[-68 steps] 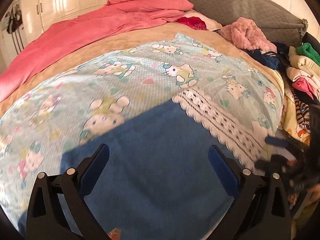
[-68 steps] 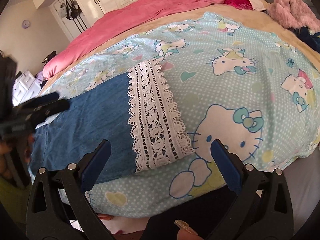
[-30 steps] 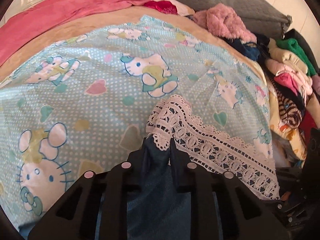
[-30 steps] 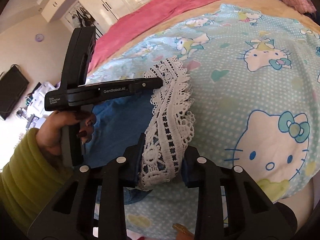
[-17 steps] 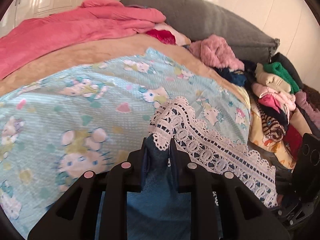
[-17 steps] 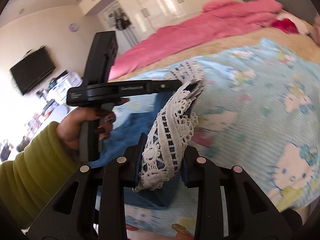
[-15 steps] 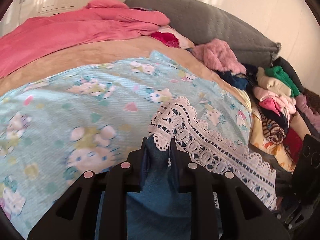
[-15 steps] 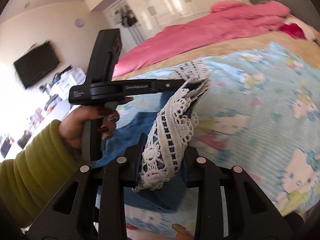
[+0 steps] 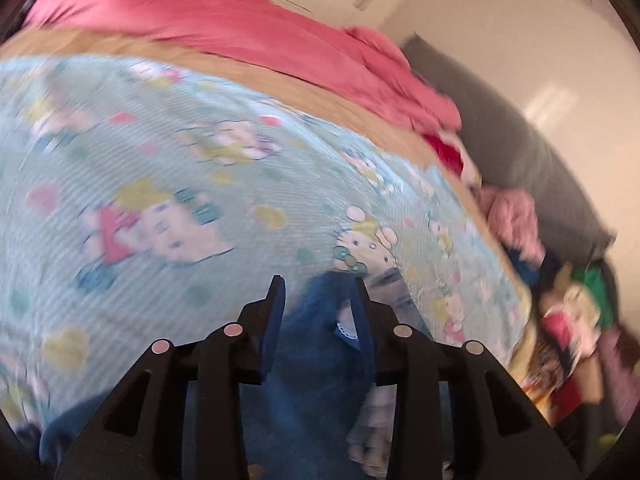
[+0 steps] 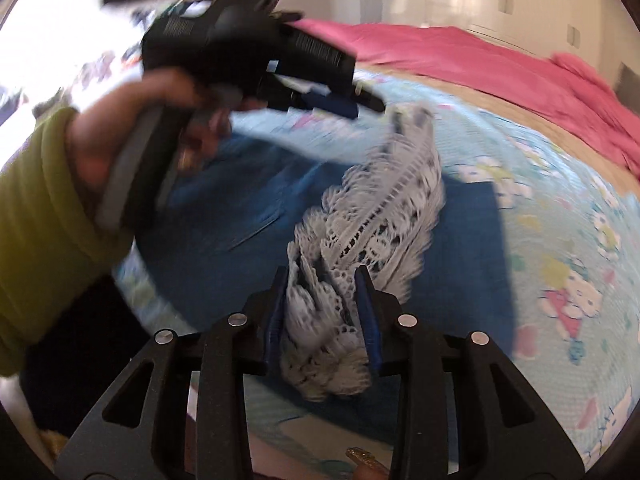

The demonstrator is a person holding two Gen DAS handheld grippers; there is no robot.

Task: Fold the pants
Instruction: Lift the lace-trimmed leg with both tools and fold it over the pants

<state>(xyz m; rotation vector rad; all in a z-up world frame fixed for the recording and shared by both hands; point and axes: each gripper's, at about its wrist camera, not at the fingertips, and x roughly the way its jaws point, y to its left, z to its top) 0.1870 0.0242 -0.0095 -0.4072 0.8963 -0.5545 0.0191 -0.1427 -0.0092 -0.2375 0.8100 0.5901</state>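
The blue pants lay on a bed, on top of a light blue blanket with cartoon cats on it. The right gripper was squeezed on the white lace trim at the end of a pant leg, and the lace bunched up between its two blue pads. The lace stood up off the bed a little and hid part of the blue cloth behind it. The left gripper had its fingers a bit apart, with blue cloth and a bit of lace between them, but the picture was too blurry for me to tell if it gripped the cloth or not. From the right side, the left gripper was up above the pants, held by a hand with a green sleeve, and it blocked the view of the far side of the bed. A big pink blanket lay across the back of the bed. A tan sheet showed between the pink one and the blue one. A gray pillow leaned by the wall. Beside the bed edge was a pile of clothes, pink, green, red and yellow ones all mixed up. White closet doors stood behind the bed.
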